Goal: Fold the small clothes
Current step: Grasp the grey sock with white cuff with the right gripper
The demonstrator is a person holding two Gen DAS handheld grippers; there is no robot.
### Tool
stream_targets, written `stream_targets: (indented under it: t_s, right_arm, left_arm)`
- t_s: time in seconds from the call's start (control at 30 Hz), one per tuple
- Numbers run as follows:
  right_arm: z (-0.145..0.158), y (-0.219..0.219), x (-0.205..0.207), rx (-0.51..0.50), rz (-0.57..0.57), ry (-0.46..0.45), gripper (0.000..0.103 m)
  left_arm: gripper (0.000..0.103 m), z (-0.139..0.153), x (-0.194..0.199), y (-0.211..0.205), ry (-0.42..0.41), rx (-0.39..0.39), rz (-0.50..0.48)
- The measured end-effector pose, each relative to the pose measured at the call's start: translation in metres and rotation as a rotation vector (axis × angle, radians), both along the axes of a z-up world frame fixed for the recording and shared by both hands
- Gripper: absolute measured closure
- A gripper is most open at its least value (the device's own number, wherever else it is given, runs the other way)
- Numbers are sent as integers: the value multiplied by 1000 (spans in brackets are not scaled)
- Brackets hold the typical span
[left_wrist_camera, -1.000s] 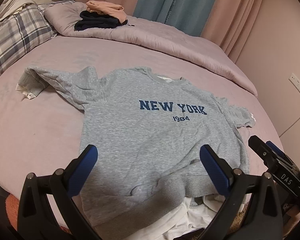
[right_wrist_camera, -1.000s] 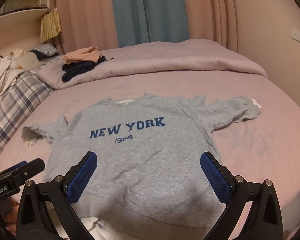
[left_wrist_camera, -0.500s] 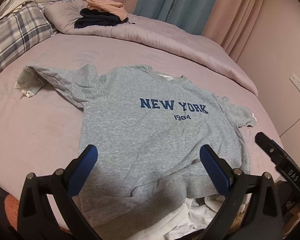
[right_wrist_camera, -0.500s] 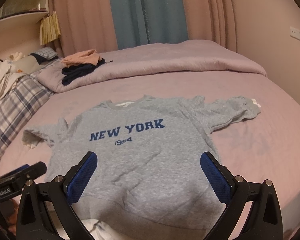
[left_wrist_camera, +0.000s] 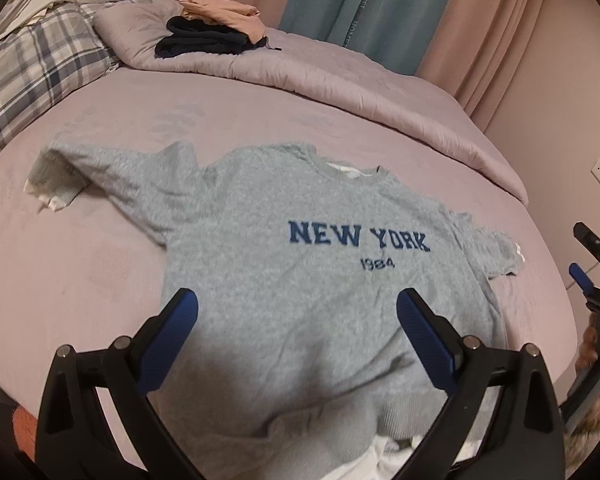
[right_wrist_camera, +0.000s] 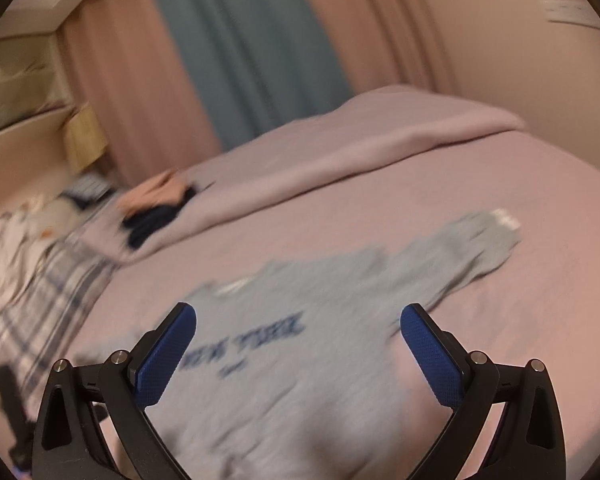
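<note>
A grey sweatshirt (left_wrist_camera: 300, 280) with blue NEW YORK 1984 lettering lies flat, front up, on the pink bed (left_wrist_camera: 80, 280). Its sleeves spread to the left (left_wrist_camera: 100, 168) and right (left_wrist_camera: 496, 252). My left gripper (left_wrist_camera: 298, 316) is open and empty above the shirt's lower half. My right gripper (right_wrist_camera: 298, 328) is open and empty above the same sweatshirt (right_wrist_camera: 320, 360); its view is blurred. The right gripper also shows at the right edge of the left wrist view (left_wrist_camera: 596, 280).
A folded pink quilt (left_wrist_camera: 340, 88) lies across the far side of the bed with a stack of dark and peach clothes (left_wrist_camera: 216, 28) on it. A plaid pillow (left_wrist_camera: 32, 72) sits at far left. White cloth (left_wrist_camera: 380, 456) lies under the hem.
My right gripper has swung and tilted fast, blurring its view; the shirt now sits lower and slanted in it. My left gripper has moved slightly forward over the shirt. The shirt has not moved.
</note>
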State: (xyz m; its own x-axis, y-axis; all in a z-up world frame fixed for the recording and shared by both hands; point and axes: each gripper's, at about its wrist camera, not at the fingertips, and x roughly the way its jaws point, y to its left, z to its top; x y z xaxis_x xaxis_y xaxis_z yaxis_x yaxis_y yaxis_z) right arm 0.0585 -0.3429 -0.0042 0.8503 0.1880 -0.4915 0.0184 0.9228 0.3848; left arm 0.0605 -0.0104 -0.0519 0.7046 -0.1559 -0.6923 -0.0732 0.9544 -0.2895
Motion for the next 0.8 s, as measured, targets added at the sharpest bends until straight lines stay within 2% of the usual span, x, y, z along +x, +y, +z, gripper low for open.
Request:
stream_targets:
  t_s: [0.07, 0.13, 0.17, 0.27, 0.33, 0.47, 0.57, 0.67, 0.77, 0.8]
  right_arm:
    - [-7, -27, 19, 49, -33, 25, 2]
    - [-16, -50, 35, 116, -51, 56, 10]
    - [-25, -70, 46, 164, -82, 73, 11]
    - [-46, -110, 65, 223, -198, 109, 17]
    - [-63, -131, 75, 249, -266, 150, 24]
    - [-100, -174, 94, 304, -377, 226, 32]
    - [-122, -193, 107, 348, -412, 285, 38]
    - [-134, -205, 119, 367, -433, 305, 42]
    - [-145, -208, 130, 421, -395, 303, 49]
    - [-148, -208, 132, 431, -387, 307, 55]
  left_arm:
    - [7, 2, 8, -3, 0, -1, -9]
    - [9, 1, 15, -7, -2, -1, -13]
    - [11, -1, 20, -10, 5, 0, -17]
    - [19, -15, 29, -21, 55, -3, -55]
    - [29, -23, 34, -28, 82, -14, -76]
    - [33, -32, 46, -38, 125, -26, -83]
    - [33, -34, 54, -44, 133, -26, -80]
    - [33, -34, 62, -49, 143, -18, -78]
    - [33, -33, 67, -51, 145, -18, -78]
    - [33, -33, 68, -51, 145, -22, -77]
